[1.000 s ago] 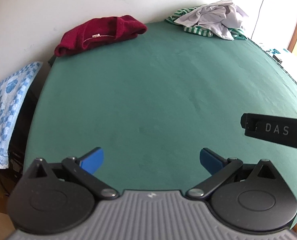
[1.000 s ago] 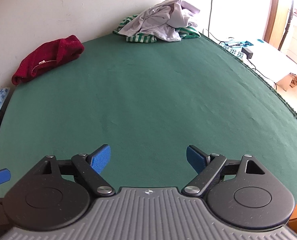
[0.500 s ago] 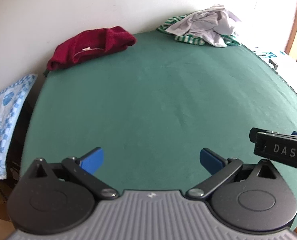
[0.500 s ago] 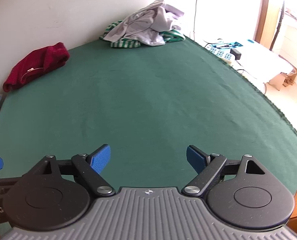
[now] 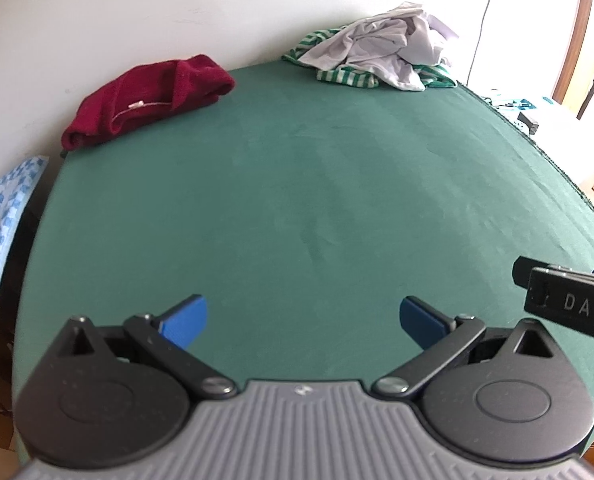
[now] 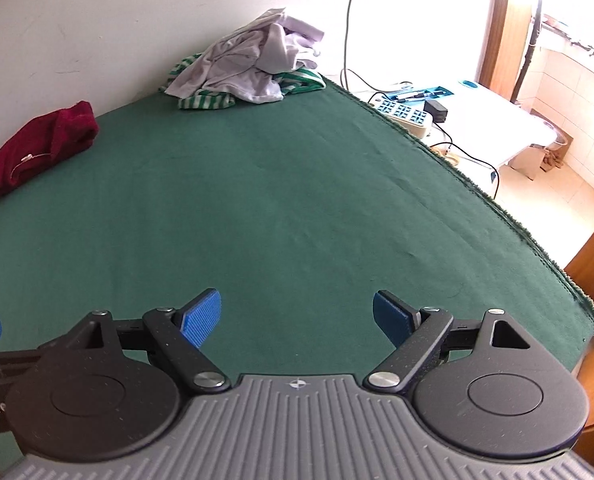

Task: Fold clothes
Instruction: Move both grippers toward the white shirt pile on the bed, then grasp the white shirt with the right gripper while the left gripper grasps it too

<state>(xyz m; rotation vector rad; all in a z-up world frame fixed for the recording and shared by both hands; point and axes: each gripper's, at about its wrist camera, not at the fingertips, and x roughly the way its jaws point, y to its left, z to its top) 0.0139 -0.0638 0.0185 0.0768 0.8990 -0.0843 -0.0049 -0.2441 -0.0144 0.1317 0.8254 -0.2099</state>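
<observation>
Tongs: left tongs (image 5: 301,322) wide, empty, above green tabletop (image 5: 317,200) | right tongs (image 6: 297,316) wide, empty, beside them | clothes pile (image 6: 249,76), white over green-striped, lay at far right corner by wall | red garment (image 5: 149,96) lay at far left, well apart

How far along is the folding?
Done: the red garment looks folded at the far left corner. In hand: nothing; left gripper and right gripper are open over bare green cloth. Left: the crumpled white and striped pile.
</observation>
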